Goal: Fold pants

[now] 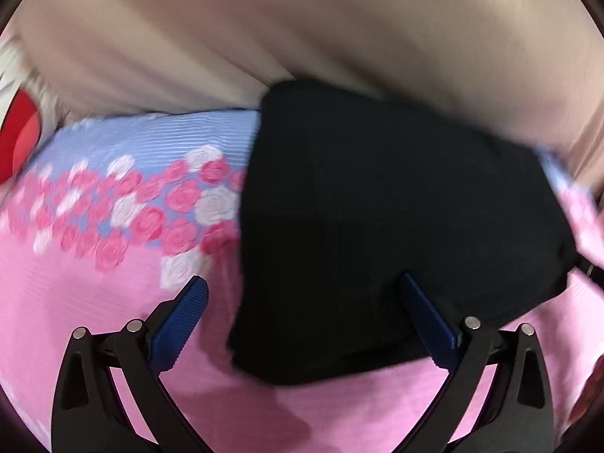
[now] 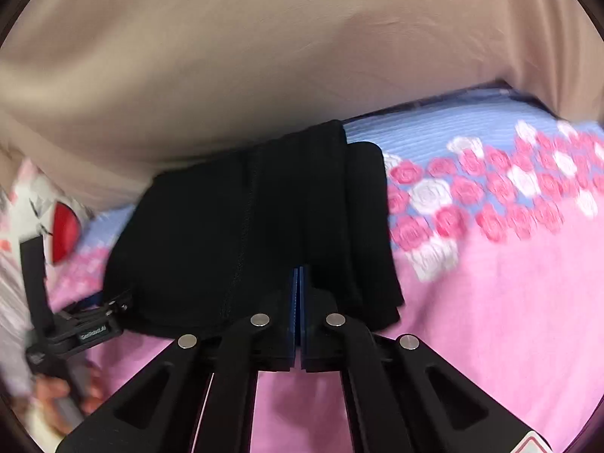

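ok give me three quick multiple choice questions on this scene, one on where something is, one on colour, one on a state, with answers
1. Where do the pants lie?
A. on the floral bedspread
B. on a wooden floor
C. in a basket

2. What colour are the pants?
A. white
B. black
C. green

3. How does the left gripper stand?
A. shut on the pants
B. shut on nothing
C. open

Answers:
1 A: the pants rest on the pink and blue bedspread.
2 B: the fabric is black in both views.
3 C: the left gripper has its blue pads far apart.
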A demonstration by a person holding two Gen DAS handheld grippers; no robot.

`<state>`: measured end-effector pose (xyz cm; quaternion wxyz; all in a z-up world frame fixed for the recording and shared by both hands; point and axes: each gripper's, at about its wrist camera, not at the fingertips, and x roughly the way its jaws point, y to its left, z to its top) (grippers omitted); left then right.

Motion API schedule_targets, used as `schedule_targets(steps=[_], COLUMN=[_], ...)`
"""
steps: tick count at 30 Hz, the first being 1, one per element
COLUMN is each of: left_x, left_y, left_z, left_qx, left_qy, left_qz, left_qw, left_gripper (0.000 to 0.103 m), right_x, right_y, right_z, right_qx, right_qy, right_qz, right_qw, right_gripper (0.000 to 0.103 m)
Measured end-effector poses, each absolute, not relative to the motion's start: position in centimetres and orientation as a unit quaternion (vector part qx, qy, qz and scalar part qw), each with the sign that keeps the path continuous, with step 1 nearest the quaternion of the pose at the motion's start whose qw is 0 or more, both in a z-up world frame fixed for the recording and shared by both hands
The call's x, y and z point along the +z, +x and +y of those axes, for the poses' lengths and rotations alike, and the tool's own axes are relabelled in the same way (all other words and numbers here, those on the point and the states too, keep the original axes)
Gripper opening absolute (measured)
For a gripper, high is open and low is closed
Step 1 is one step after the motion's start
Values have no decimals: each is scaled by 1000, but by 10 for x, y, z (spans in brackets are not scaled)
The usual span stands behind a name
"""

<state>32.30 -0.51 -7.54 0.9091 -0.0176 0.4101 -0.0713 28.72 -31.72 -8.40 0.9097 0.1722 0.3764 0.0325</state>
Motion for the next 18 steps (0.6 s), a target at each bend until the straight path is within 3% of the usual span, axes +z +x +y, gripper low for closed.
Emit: schedule_targets(steps=[2, 8, 10, 11, 12, 13, 14, 18], left_x=[-61, -26, -29, -28, -31, -31, -36, -71], left_y=[305, 238, 244, 251, 258, 265, 277, 326], left_z=[1, 15, 13, 13, 15, 17, 20, 28], left_qx=[-52, -66, -69, -73, -73, -81, -93, -127], left_qy=[-6, -3, -2, -1, -6, -15, -30, -103], left_qz=[397, 330, 336, 348, 358, 373, 393, 455], left_qw=[916, 942, 939, 935, 931, 924, 914, 876], left_gripper=[98, 98, 98, 98, 98, 98, 98, 98], right_x=[-71, -50, -54, -56, -58, -64, -66, -87], right_y=[267, 211, 213, 217, 222, 232, 236, 269], right_z=[-311, -278, -277, -283, -290, -301, -312, -345], right_qx=[21, 12, 22, 23, 15, 1, -2, 19], right_qy=[141, 69, 70, 78, 85, 102, 122, 207], right_qz=[357, 306, 319, 325, 329, 336, 340, 364], right_qw=[923, 949, 945, 942, 940, 936, 932, 908], right_gripper=[11, 11, 18, 35, 65, 78, 85, 85])
